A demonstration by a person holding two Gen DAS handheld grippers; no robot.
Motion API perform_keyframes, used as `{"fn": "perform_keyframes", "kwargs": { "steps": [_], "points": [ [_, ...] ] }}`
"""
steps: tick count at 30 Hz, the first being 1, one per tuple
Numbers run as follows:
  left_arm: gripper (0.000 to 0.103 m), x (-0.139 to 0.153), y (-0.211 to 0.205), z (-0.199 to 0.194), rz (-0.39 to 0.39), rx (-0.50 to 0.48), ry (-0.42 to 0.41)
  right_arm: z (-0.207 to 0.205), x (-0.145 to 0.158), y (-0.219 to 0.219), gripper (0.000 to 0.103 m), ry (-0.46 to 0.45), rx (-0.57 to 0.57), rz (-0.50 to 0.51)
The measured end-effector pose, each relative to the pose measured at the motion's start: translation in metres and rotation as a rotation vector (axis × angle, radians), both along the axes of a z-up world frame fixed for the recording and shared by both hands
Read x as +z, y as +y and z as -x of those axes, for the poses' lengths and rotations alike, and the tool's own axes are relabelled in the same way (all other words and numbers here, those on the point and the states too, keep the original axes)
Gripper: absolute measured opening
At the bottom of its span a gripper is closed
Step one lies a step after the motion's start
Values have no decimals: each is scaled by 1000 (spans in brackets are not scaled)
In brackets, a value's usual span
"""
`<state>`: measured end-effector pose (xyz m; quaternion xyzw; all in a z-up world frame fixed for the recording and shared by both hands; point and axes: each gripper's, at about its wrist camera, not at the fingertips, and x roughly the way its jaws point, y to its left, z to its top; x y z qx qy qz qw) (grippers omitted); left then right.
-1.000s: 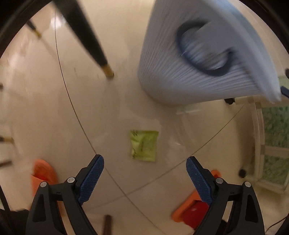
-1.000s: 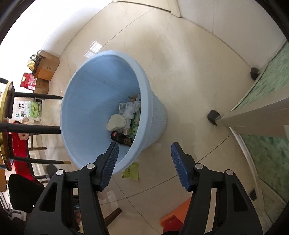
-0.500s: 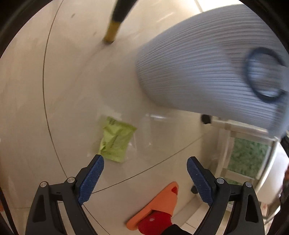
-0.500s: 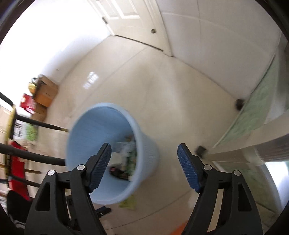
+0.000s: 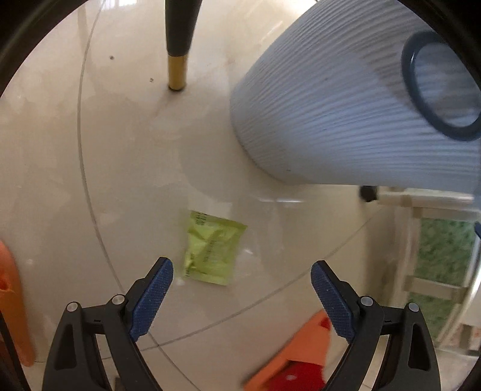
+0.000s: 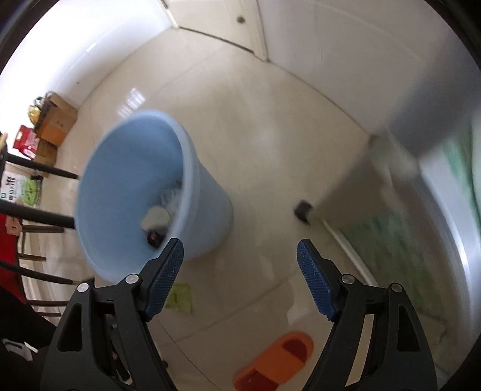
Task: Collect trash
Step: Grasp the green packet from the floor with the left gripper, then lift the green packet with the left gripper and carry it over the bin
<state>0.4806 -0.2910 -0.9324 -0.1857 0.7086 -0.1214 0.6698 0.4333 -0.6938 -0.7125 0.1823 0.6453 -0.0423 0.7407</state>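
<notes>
The left gripper (image 5: 242, 278) has come lower over the green wrapper (image 5: 212, 248) on the floor near the blue bin (image 5: 345, 120) — jaws wide apart, empty. The right gripper (image 6: 240, 267) has opened and lifted away — nothing between its jaws.

You have an orange slipper (image 6: 275, 362) on the tiled floor (image 6: 270, 150), cardboard boxes (image 6: 57, 123) and a red bag (image 6: 27, 141) by the wall, a gold-tipped black chair leg (image 5: 177, 45), a white door (image 6: 216, 18).
</notes>
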Motion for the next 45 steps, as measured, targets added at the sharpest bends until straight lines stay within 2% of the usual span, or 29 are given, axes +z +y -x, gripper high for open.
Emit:
{"fn": "perform_keyframes", "kwargs": {
  "steps": [2,7,12,16,21,27,32,33,35,36,38,39,40,41,45],
  "points": [
    [90,3,-2,2,-32,-7,-17,13,-7,7,76,27,12,15],
    [90,10,-9,9,-76,-25,-63,49,-21,22,78,27,-15,62],
    [90,16,-12,12,-110,-75,-85,73,-41,35,81,31,-11,34],
    [90,7,-22,12,-138,-102,-83,80,-61,48,81,59,17,7],
    [90,-20,-37,13,-160,-152,-53,82,-84,56,83,78,46,15],
    [90,-68,-50,11,-249,-225,-10,78,-114,63,83,130,71,-9],
    [90,-75,-68,7,-307,-291,-75,72,-118,66,83,133,80,-17],
    [88,-76,-71,8,-324,-308,-77,72,-119,67,83,135,81,-20],
    [69,-76,-78,13,-398,-371,-98,69,-126,64,83,143,75,-19],
    [63,-74,-80,15,-415,-398,-117,68,-128,63,83,144,71,-21],
    [48,-71,-82,15,-406,-415,-125,67,-126,63,83,142,71,-14],
    [45,-71,-84,14,-399,-425,-121,67,-126,62,83,141,71,-13],
    [34,-71,-85,13,-398,-426,-119,66,-125,62,83,137,70,-11],
    [18,-71,-84,11,-382,-419,-103,66,-124,61,83,134,69,-7],
    [10,-65,-73,1,-305,-383,-31,66,-116,61,83,119,65,-3]
  ]
}}
